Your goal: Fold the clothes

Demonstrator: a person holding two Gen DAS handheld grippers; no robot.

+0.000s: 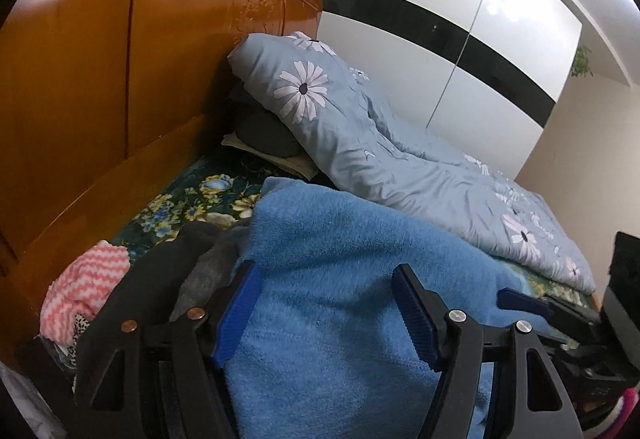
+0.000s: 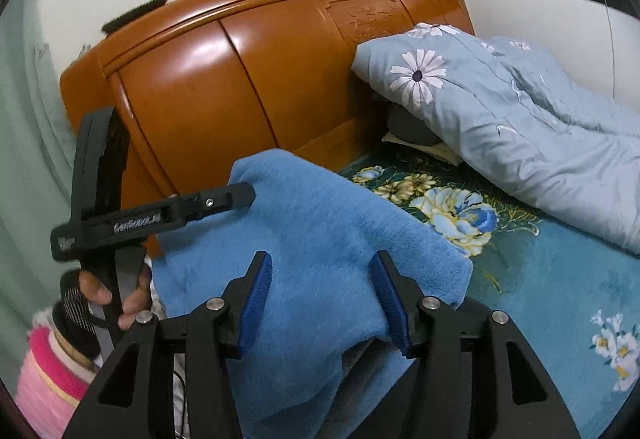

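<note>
Right wrist view: blue fleece garment point(image 2: 320, 231) between spread right tool point(image 2: 322, 297) pads, ungripped.

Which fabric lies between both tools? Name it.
The fluffy blue garment, not the pink zigzag cloth or the daisy quilt.

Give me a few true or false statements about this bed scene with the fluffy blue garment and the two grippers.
1. The fluffy blue fleece garment lies between the blue pads of the right gripper. True.
2. The headboard is white metal. False: the glossy orange-brown wooden headboard is carved wood.
3. A pale blue quilt with white daisies is heaped against the headboard. True.
4. The pink and white zigzag cloth lies on top of the daisy quilt. False: it lies apart from it, near the bed's edge by the headboard.
5. The left gripper is clamped fully shut. False: its pads stand apart over the blue fleece.
</note>
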